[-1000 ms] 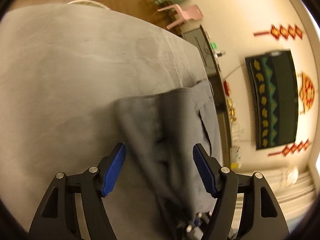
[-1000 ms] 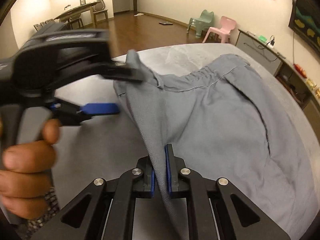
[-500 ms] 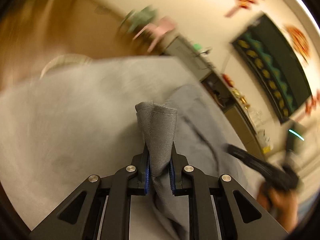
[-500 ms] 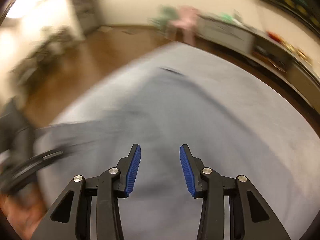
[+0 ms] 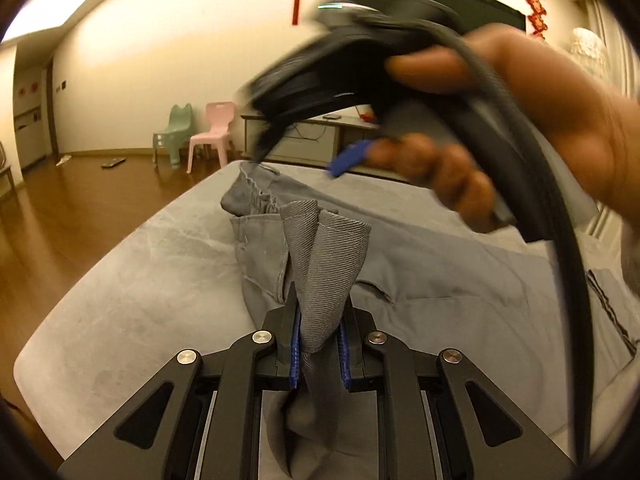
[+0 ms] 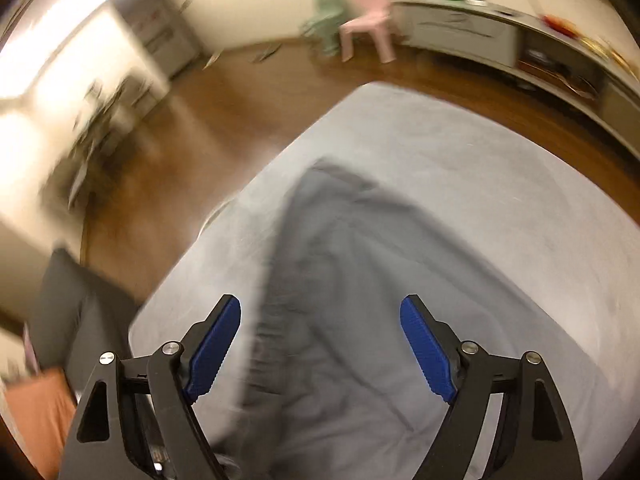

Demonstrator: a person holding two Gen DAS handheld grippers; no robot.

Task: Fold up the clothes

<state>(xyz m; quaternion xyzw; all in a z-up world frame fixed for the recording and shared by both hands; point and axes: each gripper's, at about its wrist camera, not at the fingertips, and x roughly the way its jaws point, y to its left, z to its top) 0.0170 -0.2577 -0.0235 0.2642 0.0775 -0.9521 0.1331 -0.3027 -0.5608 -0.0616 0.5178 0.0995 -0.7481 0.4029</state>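
Note:
Grey trousers [image 5: 432, 276] lie spread on a grey padded surface [image 5: 140, 312]. My left gripper [image 5: 319, 344] is shut on a bunched fold of the trousers' fabric, which sticks up between its blue pads. My right gripper [image 6: 320, 348] is open and empty, held above the trousers [image 6: 340, 280], which look blurred in the right wrist view. In the left wrist view the right gripper's body, held in a hand [image 5: 520, 120], hangs above the trousers at the upper right; its fingers are blurred.
The padded surface's edge [image 6: 224, 220] drops to a wooden floor [image 5: 80, 208]. A green chair [image 5: 174, 132] and a pink chair [image 5: 212, 132] stand by the far wall. A low cabinet [image 6: 480, 36] runs along the wall.
My left gripper closed on a fold of the trousers and now holds it. My right gripper let go of the fabric, opened wide and moved up over the trousers.

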